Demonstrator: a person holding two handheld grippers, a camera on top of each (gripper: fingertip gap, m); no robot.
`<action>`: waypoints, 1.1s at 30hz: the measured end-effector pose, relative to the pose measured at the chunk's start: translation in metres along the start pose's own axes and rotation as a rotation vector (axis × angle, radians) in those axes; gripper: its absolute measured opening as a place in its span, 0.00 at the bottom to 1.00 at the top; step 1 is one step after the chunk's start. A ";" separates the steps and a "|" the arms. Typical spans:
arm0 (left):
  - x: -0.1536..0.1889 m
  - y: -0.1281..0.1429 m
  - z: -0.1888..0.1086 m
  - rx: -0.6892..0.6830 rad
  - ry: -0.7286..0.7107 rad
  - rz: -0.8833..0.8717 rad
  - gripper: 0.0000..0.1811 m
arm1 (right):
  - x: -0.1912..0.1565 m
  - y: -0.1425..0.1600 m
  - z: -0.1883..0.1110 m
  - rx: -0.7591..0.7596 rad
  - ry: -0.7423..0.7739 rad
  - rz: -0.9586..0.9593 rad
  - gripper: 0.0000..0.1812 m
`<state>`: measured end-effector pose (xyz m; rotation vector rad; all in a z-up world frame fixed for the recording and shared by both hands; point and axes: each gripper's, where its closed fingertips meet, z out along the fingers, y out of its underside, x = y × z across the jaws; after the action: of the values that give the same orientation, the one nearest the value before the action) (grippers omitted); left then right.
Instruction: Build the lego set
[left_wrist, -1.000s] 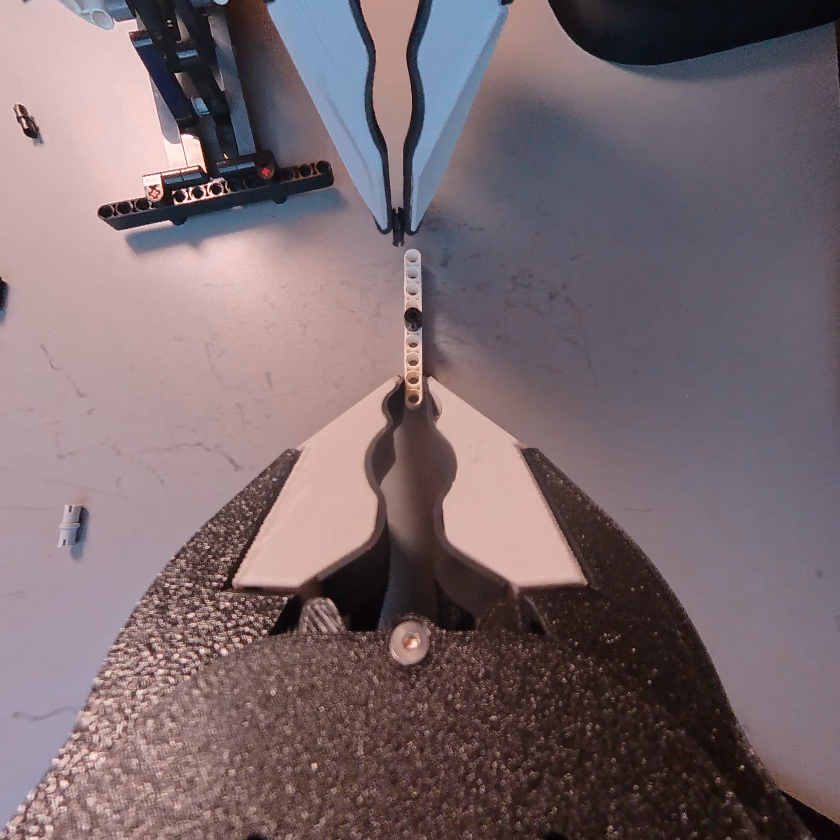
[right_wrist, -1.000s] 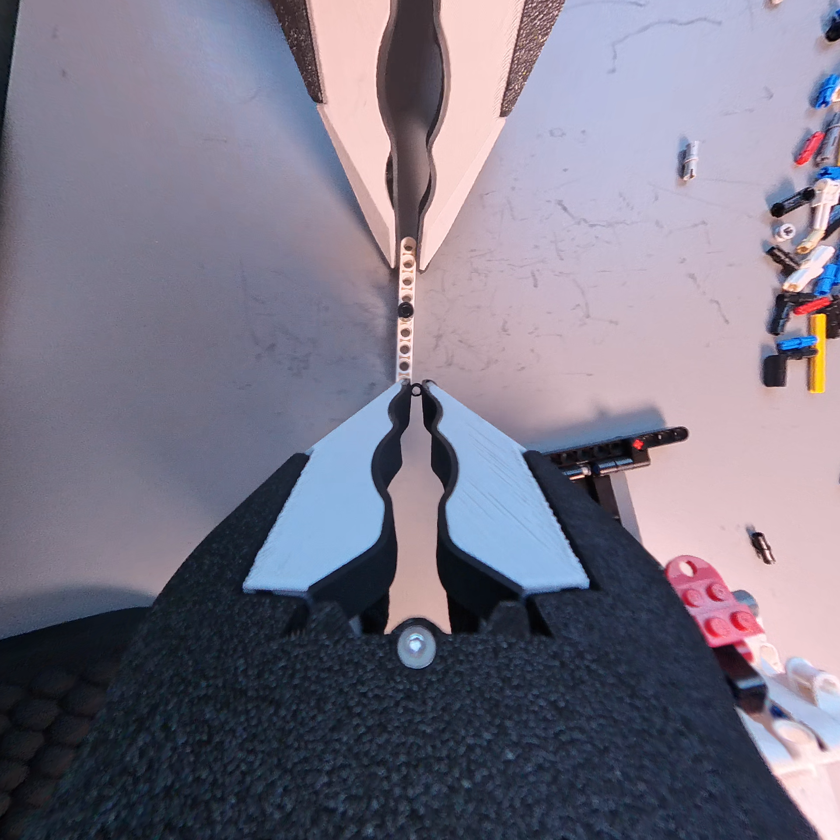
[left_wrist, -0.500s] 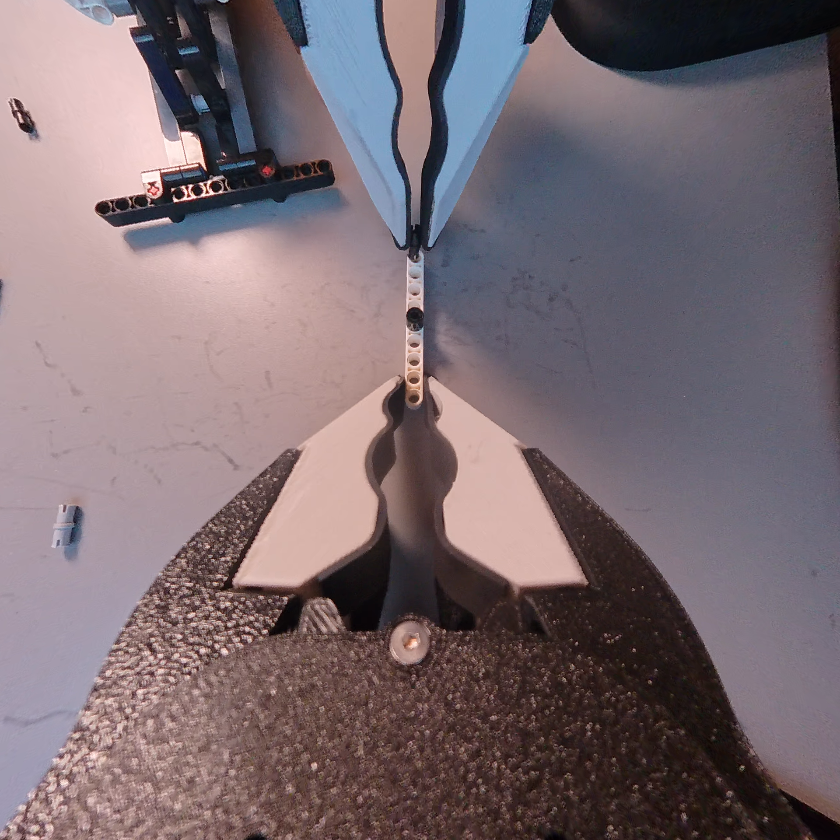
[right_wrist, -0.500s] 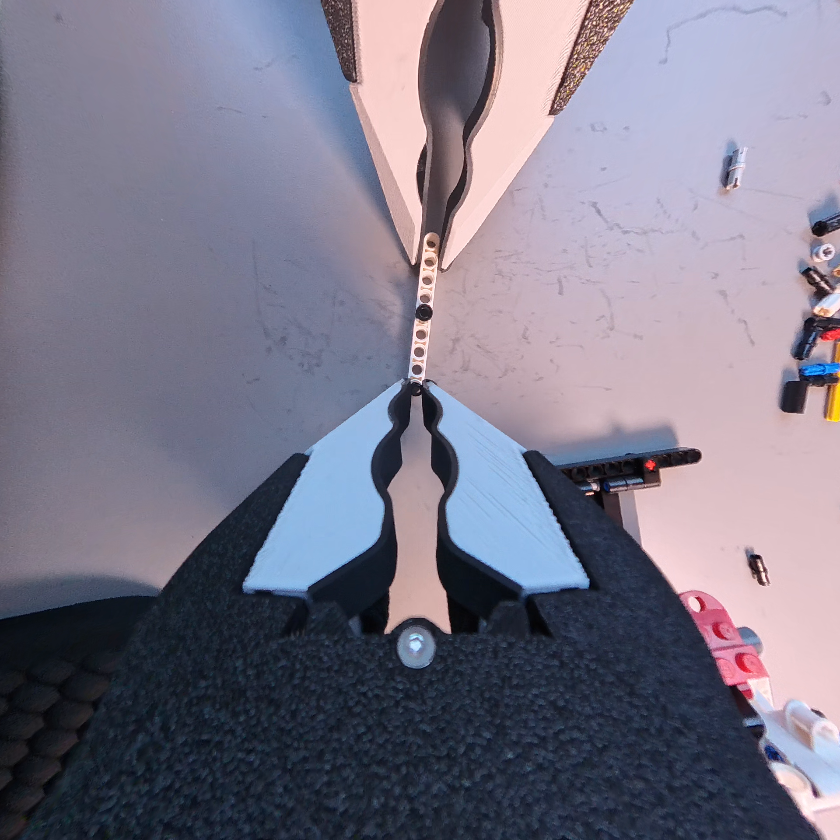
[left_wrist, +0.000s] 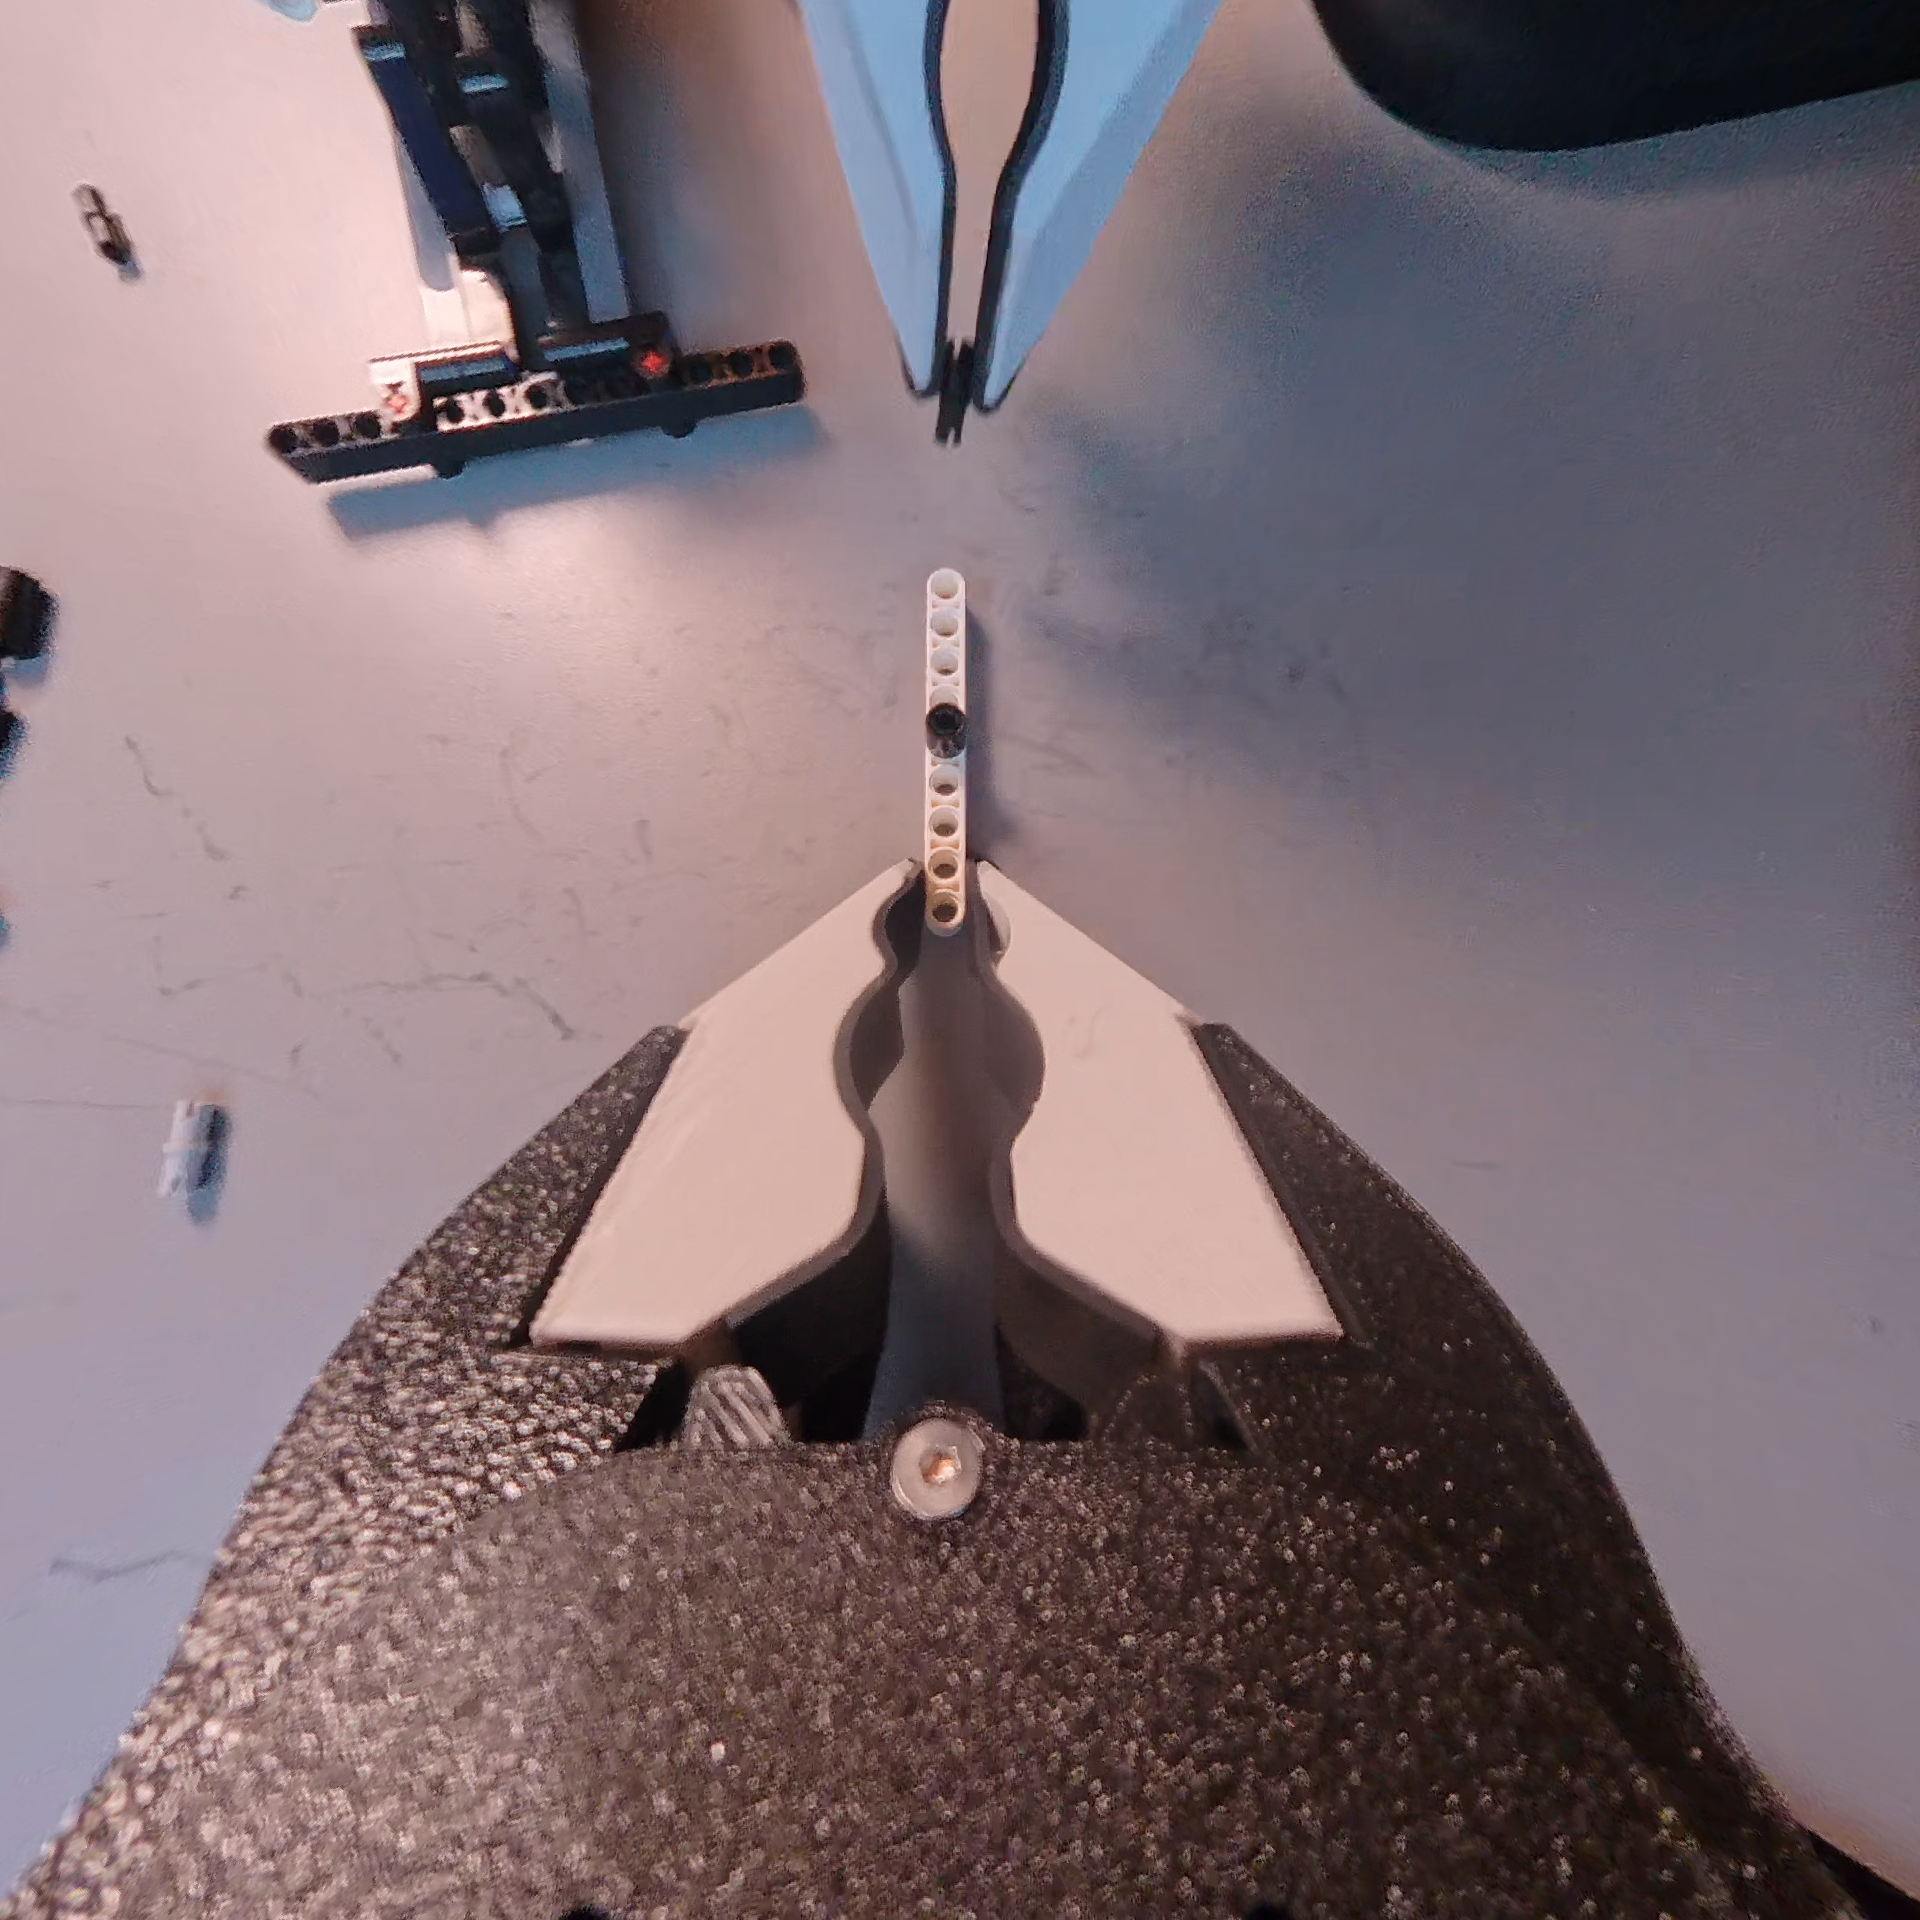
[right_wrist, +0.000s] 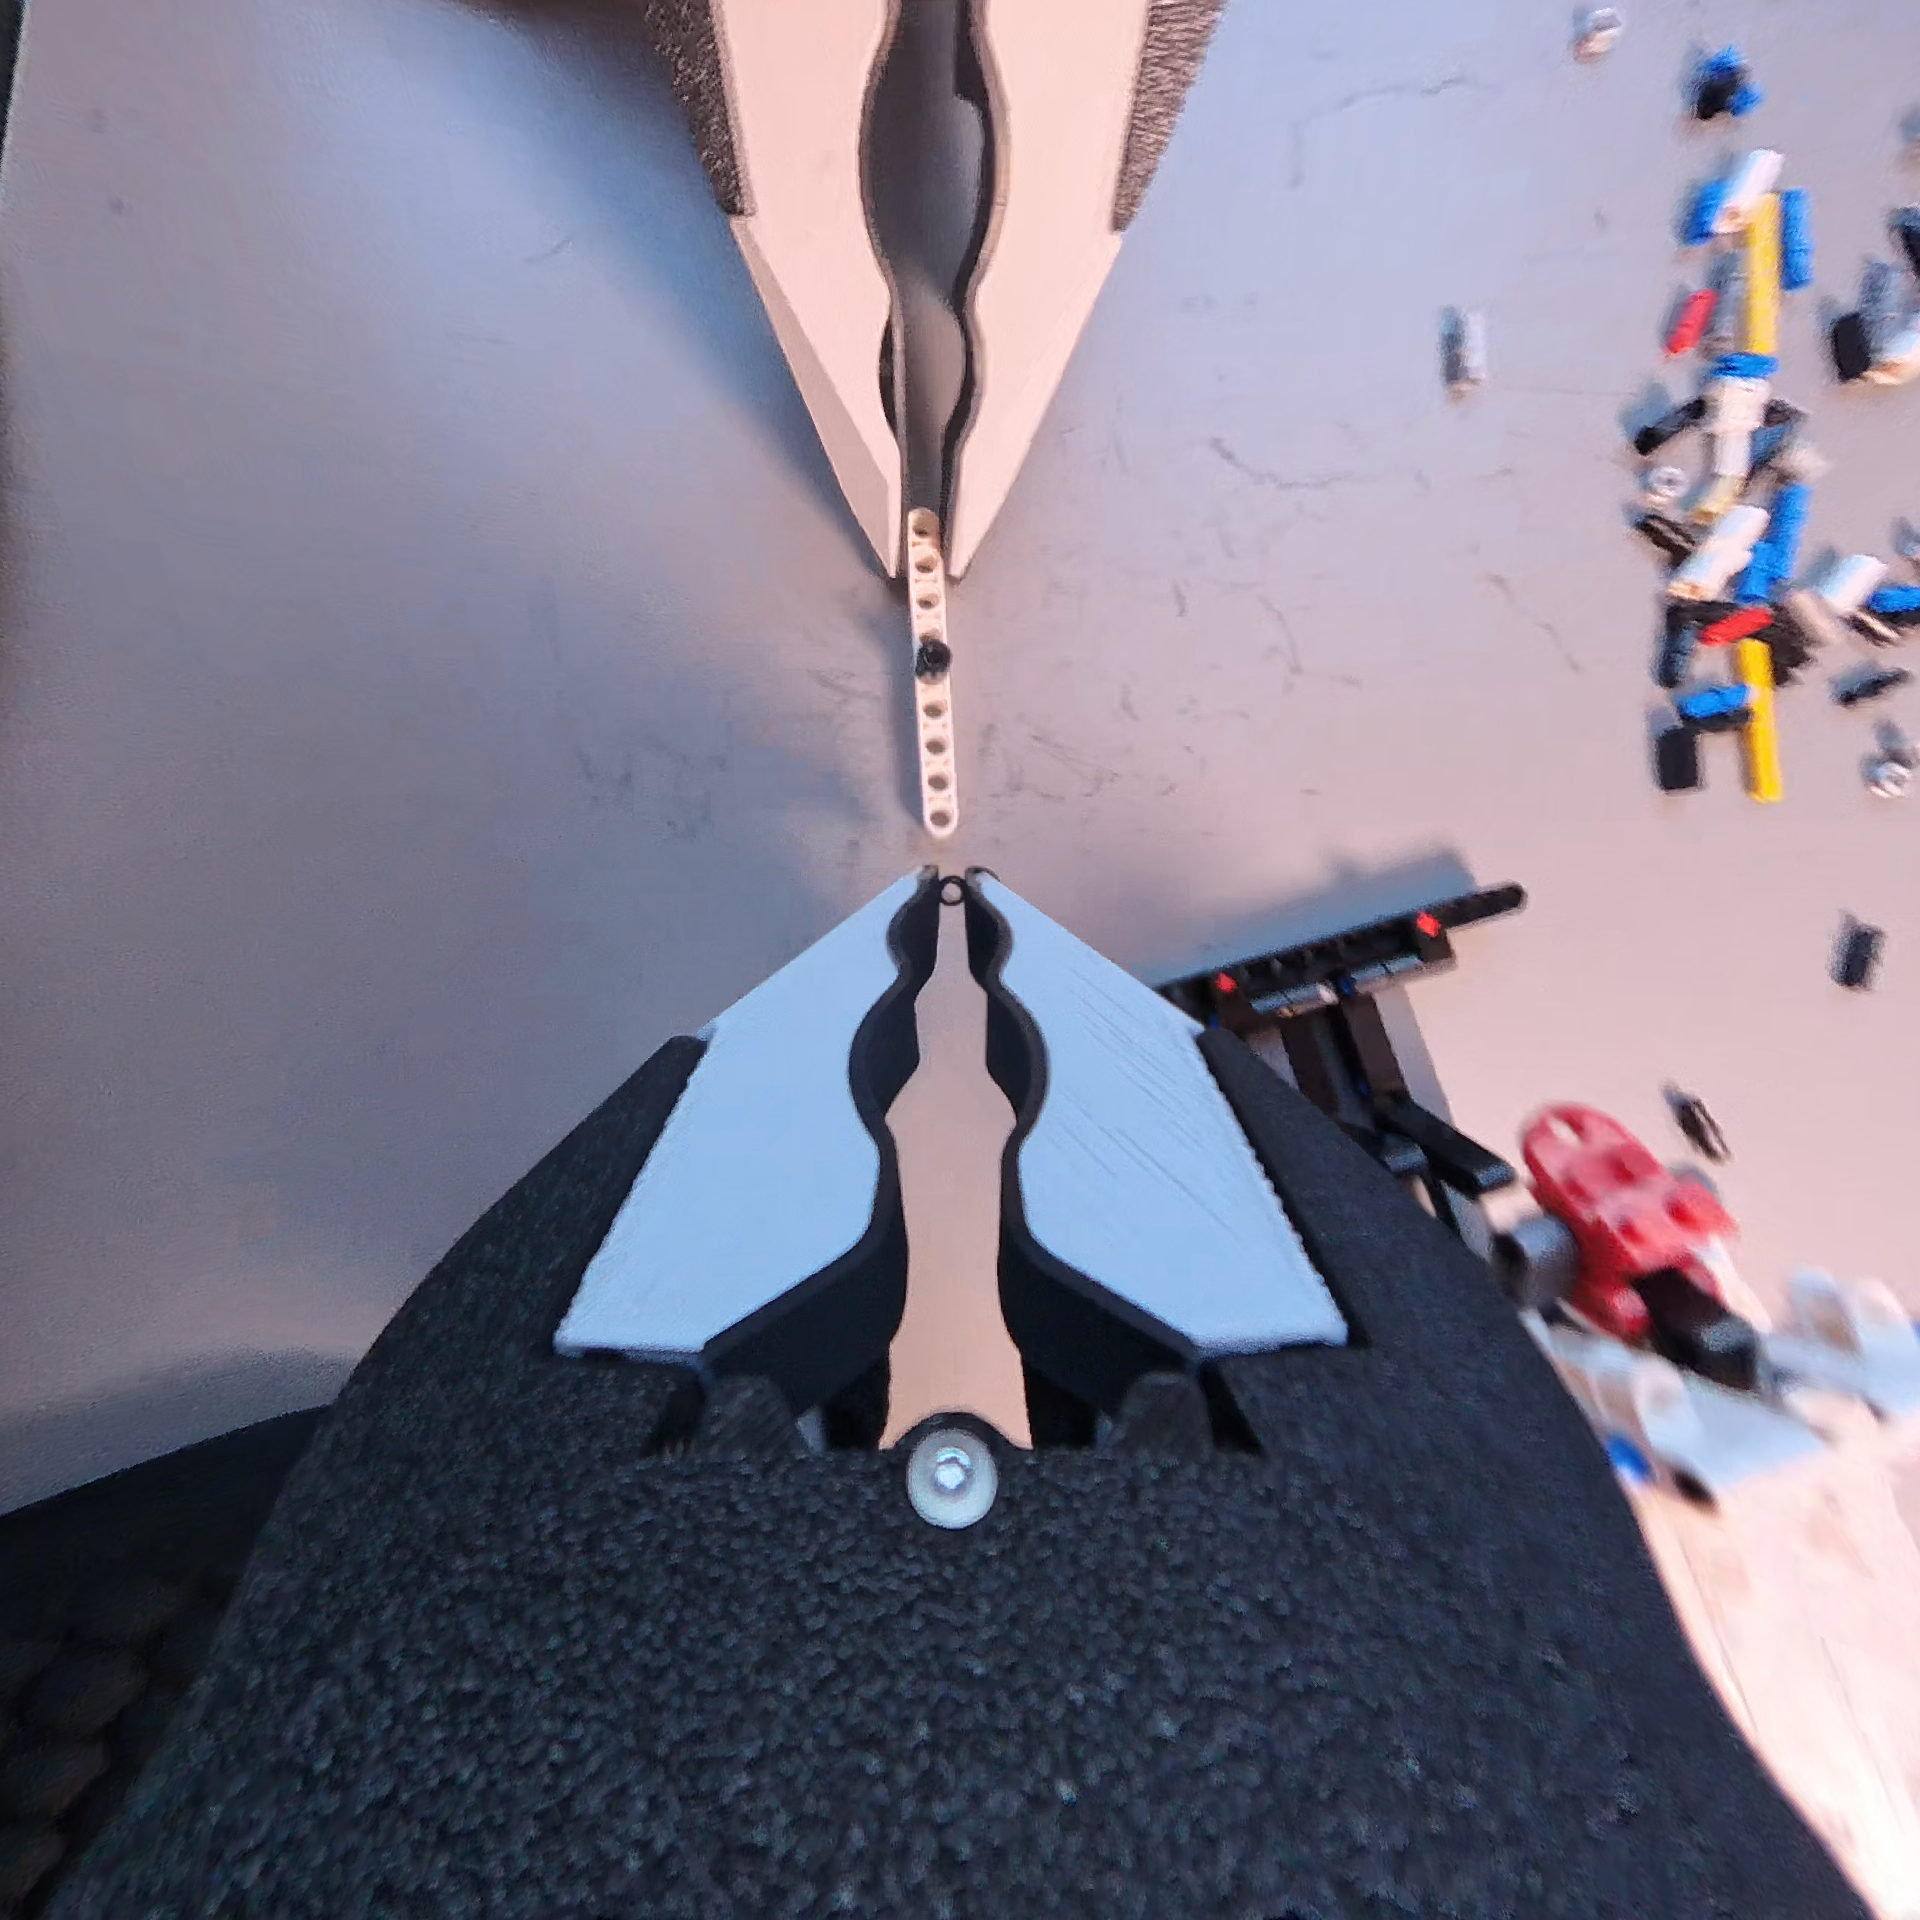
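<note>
My left gripper (left_wrist: 948, 883) has grey fingers and is shut on the near end of a thin white beam (left_wrist: 945, 665) with a row of holes, held out over the table. A black pin (left_wrist: 945, 722) sits in the beam's middle hole. My right gripper (right_wrist: 951, 881) has white fingers and is shut on a small black pin (right_wrist: 951, 890). It faces the beam's free end (right_wrist: 938, 816) with a short gap between them. The left wrist view shows the right gripper (left_wrist: 956, 395) ahead with the pin (left_wrist: 948, 418) at its tips. The right wrist view shows the left gripper (right_wrist: 928, 556) opposite.
A black beam assembly (left_wrist: 540, 405) lies beside the right gripper and also shows in the right wrist view (right_wrist: 1351, 966). A pile of loose blue, yellow, white and black parts (right_wrist: 1745, 520) and a red piece (right_wrist: 1621, 1195) lie to the right. Small pins (left_wrist: 192, 1143) lie on the left. Left tips to right tips: about 8 centimeters.
Half a second ago the right gripper's pin touched the beam's free end. The right gripper has since pulled back with the pin, leaving a gap. The left gripper still holds the beam.
</note>
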<state>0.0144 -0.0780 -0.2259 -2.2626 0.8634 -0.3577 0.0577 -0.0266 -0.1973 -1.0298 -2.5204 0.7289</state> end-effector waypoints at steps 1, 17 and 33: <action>-0.006 0.002 -0.002 -0.006 -0.030 -0.009 0.04 | 0.005 0.002 -0.006 0.015 0.040 0.014 0.02; -0.081 -0.077 0.027 0.120 0.037 -0.031 0.24 | 0.041 0.052 -0.085 0.254 0.596 0.284 0.02; -0.044 -0.112 0.075 0.006 0.057 -0.237 0.16 | 0.040 0.086 -0.102 0.327 0.731 0.439 0.02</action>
<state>0.0706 0.0509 -0.2049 -2.3640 0.6212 -0.5332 0.1258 0.0888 -0.1588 -1.4175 -1.5239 0.6785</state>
